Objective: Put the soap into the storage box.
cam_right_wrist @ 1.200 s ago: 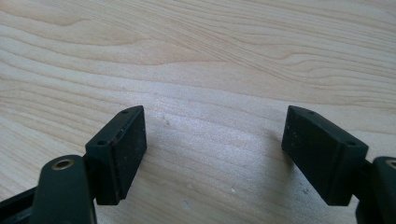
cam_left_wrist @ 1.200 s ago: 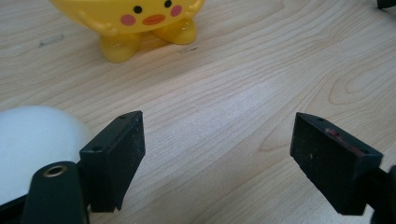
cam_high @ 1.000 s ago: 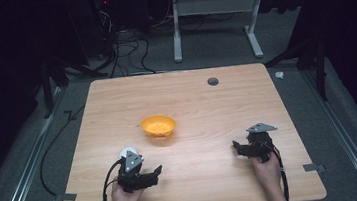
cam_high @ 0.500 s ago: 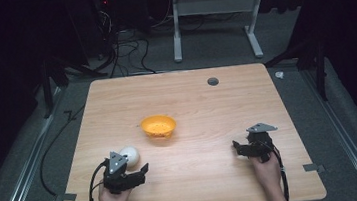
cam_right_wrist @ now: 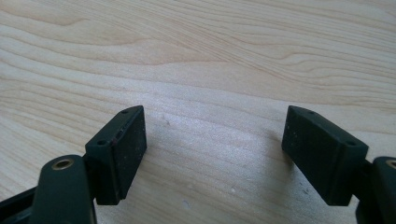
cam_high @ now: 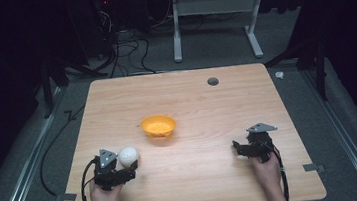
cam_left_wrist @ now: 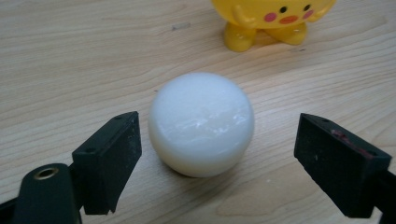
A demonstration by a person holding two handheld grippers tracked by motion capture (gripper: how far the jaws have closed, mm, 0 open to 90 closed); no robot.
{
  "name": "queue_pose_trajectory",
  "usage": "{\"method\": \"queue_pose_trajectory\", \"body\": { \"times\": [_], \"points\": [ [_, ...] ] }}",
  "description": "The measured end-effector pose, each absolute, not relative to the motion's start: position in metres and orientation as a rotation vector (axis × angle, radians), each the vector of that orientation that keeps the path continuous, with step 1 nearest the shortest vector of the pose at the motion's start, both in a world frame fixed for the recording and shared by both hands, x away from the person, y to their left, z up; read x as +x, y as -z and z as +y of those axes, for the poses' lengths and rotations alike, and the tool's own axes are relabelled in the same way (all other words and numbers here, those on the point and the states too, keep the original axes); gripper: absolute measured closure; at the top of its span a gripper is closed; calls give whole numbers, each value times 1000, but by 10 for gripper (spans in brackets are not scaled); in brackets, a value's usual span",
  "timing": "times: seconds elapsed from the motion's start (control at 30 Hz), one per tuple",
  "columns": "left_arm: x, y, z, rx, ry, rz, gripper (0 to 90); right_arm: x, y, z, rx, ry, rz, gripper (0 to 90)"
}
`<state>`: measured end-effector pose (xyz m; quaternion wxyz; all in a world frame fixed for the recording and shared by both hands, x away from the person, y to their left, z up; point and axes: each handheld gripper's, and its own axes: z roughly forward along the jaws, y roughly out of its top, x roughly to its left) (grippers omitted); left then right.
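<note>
The left gripper (cam_left_wrist: 217, 154) has its jaws spread wide, straddling the white ball (cam_left_wrist: 201, 123) without touching it, ready to close; the ball sits at seven o'clock from the yellow chick bowl (cam_high: 158, 126). The right gripper (cam_right_wrist: 215, 154) rests released, jaws wide, over bare table (cam_right_wrist: 233, 56)

- I can read no words, numbers, labels or brand marks anywhere in front of me.
- The yellow bowl (cam_left_wrist: 273, 21) carries only a painted face, with dot eyes, pink cheeks and an orange beak, and no writing.
</note>
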<state>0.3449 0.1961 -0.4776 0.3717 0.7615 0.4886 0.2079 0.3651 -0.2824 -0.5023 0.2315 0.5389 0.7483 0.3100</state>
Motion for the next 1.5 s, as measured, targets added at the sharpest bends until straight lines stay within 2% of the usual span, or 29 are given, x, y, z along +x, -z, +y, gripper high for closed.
{"method": "queue_pose_trajectory", "body": {
  "times": [0.6, 1.17, 1.5],
  "points": [
    [370, 494, 192, 2006, -497, 1322, 129, 365, 502, -282, 1481, -852, 2057, 228],
    [382, 500, 183, 2048, -486, 1332, 155, 365, 502, -282, 1481, -852, 2057, 228],
    [383, 500, 181, 2043, -492, 1329, 235, 365, 502, -282, 1480, -852, 2059, 228]
  ]
}}
